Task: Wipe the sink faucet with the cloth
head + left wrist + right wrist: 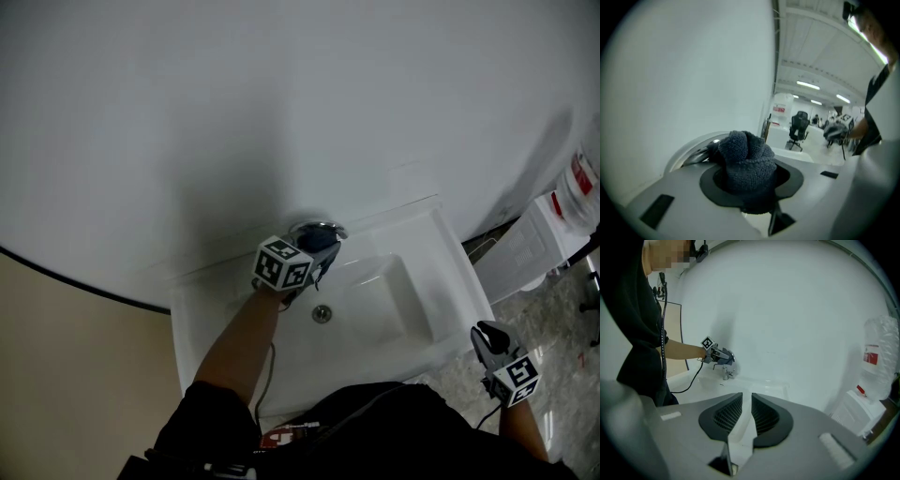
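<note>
A chrome sink faucet [320, 228] stands at the back rim of a white rectangular wall-mounted sink [441, 281], tight against the plain white wall [281, 103]. In front of the faucet lies the round metal drain [322, 313]. To the faucet's right, past the sink's edge, stands a white cabinet [536, 246] with a plastic-wrapped white container [880, 357] on top.

The left gripper [311, 257] is clamped on a dark blue-grey knitted cloth [746, 159]. The bunched cloth sticks out along the jaws' line towards the wall and lies against the faucet's curved top, covering most of it, so the spout's direction cannot be read.

The right gripper [746, 414] hangs well to the faucet's right, off the sink's front corner, with its jaws slightly apart and nothing between them.
</note>
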